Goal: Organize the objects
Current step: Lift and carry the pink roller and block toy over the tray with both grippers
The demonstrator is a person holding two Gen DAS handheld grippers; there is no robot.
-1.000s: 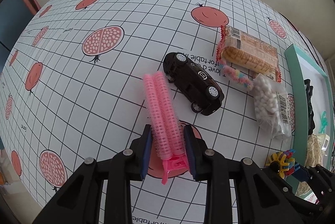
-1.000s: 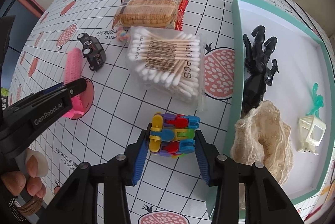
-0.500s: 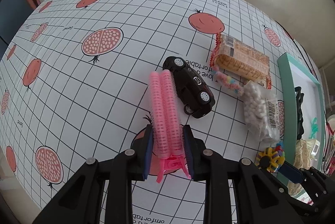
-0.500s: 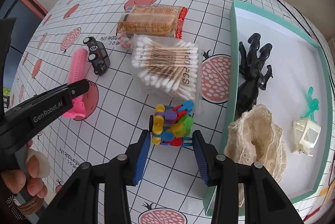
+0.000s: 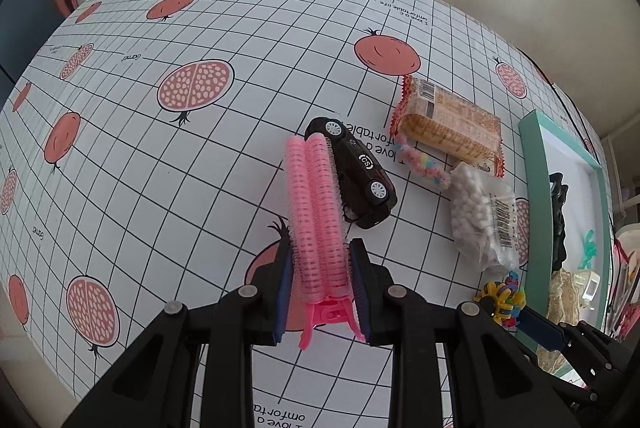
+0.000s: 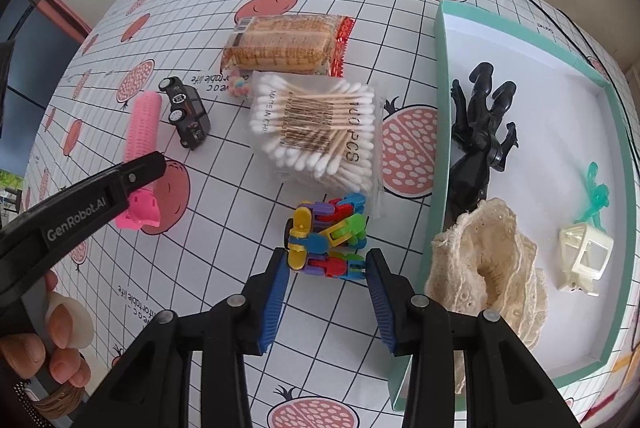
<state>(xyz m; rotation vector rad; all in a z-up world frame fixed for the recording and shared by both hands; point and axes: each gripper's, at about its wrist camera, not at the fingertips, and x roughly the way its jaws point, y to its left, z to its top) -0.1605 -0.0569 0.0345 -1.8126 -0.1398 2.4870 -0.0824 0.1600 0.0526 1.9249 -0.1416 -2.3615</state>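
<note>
A pink hair roller clip (image 5: pixel 316 203) is clamped between the fingers of my left gripper (image 5: pixel 320 248) and held above the tablecloth, its tip overlapping the black toy car (image 5: pixel 360 167). The right wrist view shows the same roller (image 6: pixel 142 127) under the left gripper's finger (image 6: pixel 132 175). My right gripper (image 6: pixel 326 256) is shut on a multi-coloured plastic link toy (image 6: pixel 328 236), pads pressed to its sides, just left of the teal tray (image 6: pixel 440 107). That toy (image 5: pixel 500 298) also shows in the left wrist view.
On the cloth lie a bag of cotton swabs (image 6: pixel 316 131), a biscuit pack (image 6: pixel 284 43) and a pastel twist (image 5: pixel 424 163). The tray holds a black hand model (image 6: pixel 476 131), lace cloth (image 6: pixel 488 260), a teal clip (image 6: pixel 596 195) and a white frame (image 6: pixel 584 256). A person's hand (image 6: pixel 52 344) grips the left handle.
Both grippers have risen, so the table looks farther away. The right fingers closed on the link toy, squeezing it narrower. The pink roller came up with the left gripper.
</note>
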